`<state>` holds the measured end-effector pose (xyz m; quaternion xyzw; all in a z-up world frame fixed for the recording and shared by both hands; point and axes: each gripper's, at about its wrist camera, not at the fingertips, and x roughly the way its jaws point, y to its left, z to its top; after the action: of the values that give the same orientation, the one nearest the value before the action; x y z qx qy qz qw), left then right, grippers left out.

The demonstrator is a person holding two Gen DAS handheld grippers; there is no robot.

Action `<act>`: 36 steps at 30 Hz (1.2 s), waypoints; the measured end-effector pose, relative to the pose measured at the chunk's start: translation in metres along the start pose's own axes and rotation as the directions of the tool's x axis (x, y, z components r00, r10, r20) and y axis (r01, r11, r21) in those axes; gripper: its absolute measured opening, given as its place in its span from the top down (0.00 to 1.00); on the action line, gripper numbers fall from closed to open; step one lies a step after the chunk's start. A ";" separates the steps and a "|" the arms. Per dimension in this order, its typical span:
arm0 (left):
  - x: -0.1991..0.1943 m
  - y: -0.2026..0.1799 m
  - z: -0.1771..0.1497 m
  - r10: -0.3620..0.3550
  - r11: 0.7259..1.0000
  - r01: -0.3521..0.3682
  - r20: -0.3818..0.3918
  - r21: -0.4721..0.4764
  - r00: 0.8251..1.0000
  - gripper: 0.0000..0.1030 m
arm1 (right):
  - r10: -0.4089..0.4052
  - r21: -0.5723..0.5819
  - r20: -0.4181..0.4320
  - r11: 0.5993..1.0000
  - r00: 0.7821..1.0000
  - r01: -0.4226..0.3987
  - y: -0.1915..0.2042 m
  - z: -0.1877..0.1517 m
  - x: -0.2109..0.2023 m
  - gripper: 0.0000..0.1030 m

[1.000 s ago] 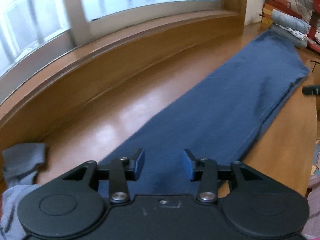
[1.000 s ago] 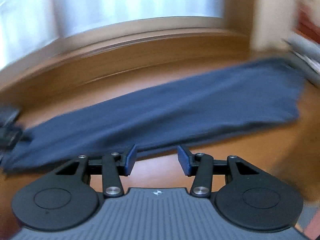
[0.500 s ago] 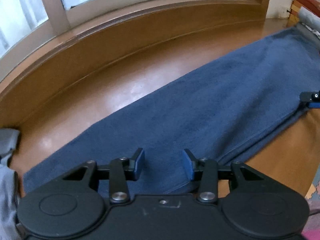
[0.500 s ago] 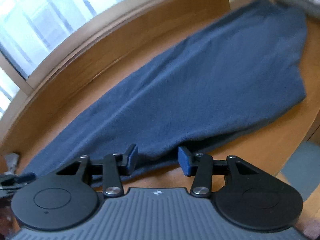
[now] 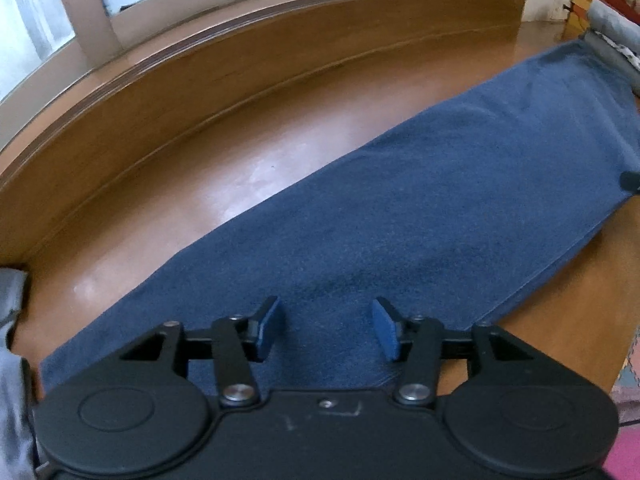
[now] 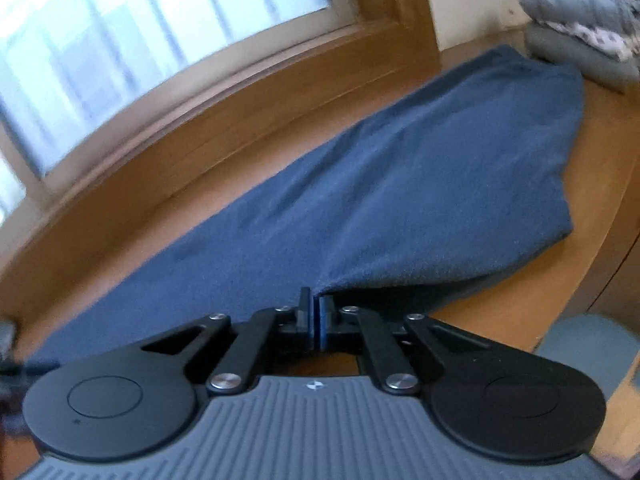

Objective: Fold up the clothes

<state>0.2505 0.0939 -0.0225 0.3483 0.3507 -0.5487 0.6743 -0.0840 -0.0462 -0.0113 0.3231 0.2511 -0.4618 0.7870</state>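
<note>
Right gripper (image 6: 315, 320) now snapped closed on near edge of blue cloth (image 6: 360, 200), pinching and lifting it. Left gripper (image 5: 326, 330) widened a bit, jaws apart over cloth's left end, gripping nothing. Cloth flat along wooden sill (image 5: 240, 160).

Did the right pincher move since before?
Yes. The right gripper came in from the bare wooden ledge to the blue cloth; its jaws have just closed on the cloth's near edge.
</note>
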 end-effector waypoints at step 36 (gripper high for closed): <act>0.023 -0.052 0.031 0.178 0.983 -0.179 -0.032 -0.027 0.983 0.30 | -0.115 -0.377 0.005 0.920 0.993 0.109 -0.095 0.028 -0.001 0.56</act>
<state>0.2057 0.0474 -0.0309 0.3761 0.3360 -0.4754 0.7209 -0.1664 -0.1004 -0.0181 0.1552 0.3596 -0.4464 0.8045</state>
